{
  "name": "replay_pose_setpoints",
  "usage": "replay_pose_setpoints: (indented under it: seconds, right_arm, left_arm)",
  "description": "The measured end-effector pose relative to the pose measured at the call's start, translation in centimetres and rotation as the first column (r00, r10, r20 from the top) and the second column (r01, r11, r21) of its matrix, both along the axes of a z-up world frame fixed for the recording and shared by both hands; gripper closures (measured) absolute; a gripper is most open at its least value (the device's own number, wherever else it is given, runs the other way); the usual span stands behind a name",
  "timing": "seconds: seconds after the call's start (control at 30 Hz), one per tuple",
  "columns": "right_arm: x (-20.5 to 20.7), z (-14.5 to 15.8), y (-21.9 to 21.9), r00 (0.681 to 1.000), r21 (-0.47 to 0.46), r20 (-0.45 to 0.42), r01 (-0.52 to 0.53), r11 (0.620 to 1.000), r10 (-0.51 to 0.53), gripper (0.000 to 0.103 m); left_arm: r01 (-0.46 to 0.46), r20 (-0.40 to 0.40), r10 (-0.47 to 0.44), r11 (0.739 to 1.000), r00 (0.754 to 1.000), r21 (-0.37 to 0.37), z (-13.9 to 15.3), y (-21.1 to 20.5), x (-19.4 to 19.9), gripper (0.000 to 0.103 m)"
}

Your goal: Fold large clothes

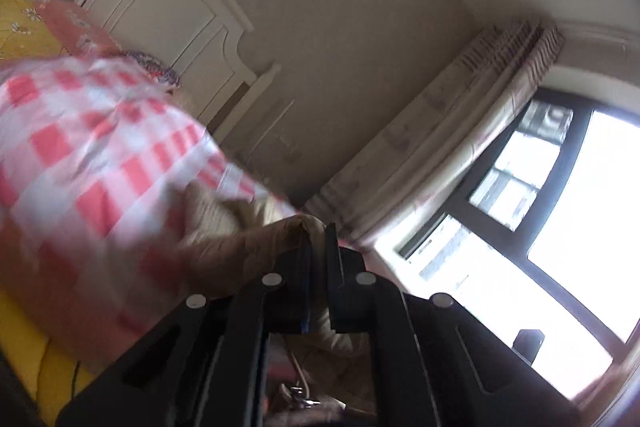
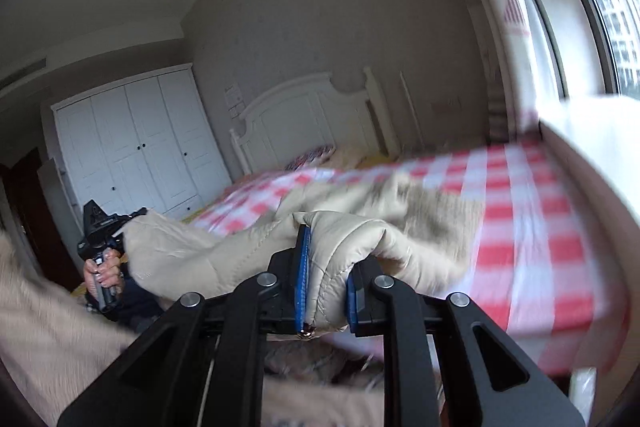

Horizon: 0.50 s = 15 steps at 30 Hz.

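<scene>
A beige padded jacket [image 2: 224, 251] is held up over a bed with a red-and-white checked cover [image 2: 528, 211]. My right gripper [image 2: 326, 267] is shut on a thick quilted fold of the jacket, near its zipper. My left gripper [image 1: 318, 239] is shut on a thin edge of the same jacket [image 1: 240, 247]. In the right wrist view the left gripper [image 2: 102, 227] shows at the left, in a hand, at the jacket's other end. The checked cover [image 1: 92, 155] fills the left of the left wrist view. Both views are blurred.
A white headboard [image 2: 296, 119] stands against the far wall, with a white wardrobe [image 2: 136, 143] to its left. A window [image 1: 532, 211] with a pale curtain [image 1: 448, 139] lies beside the bed. A yellow sheet [image 1: 24, 31] and patterned pillow [image 1: 154, 65] lie near the headboard.
</scene>
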State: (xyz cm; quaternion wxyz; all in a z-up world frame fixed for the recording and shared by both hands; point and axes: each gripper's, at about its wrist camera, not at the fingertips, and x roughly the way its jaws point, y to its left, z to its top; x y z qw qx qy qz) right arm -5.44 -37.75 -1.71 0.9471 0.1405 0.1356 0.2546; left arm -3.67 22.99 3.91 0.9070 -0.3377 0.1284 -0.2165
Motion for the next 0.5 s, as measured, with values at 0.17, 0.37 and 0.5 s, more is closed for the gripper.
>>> replay_pose_setpoints:
  seconds: [0.17, 0.37, 0.5]
  right_arm:
    - [12.3, 5.5, 0.5, 0.994, -0.019, -0.054, 0.095, 0.995, -0.096, 0.086]
    - [31.1, 1.6, -0.9, 0.893, 0.048, -0.366, 0.298, 0.953, -0.261, 0.085]
    - [37.8, -6.2, -2.1, 0.751, 0.094, -0.613, 0.381, 0.92, -0.248, 0.066]
  left_arm:
    - [-0.084, -0.099, 0.083, 0.996, 0.992, -0.006, 4.6, -0.7, 14.0, 0.095]
    - [-0.218, -0.335, 0.25, 0.967, 0.908, 0.131, 2.5, -2.9, 32.7, 0.048]
    - [-0.256, -0.436, 0.356, 0.927, 0.826, 0.272, -1.9, -3.2, 39.0, 0.017]
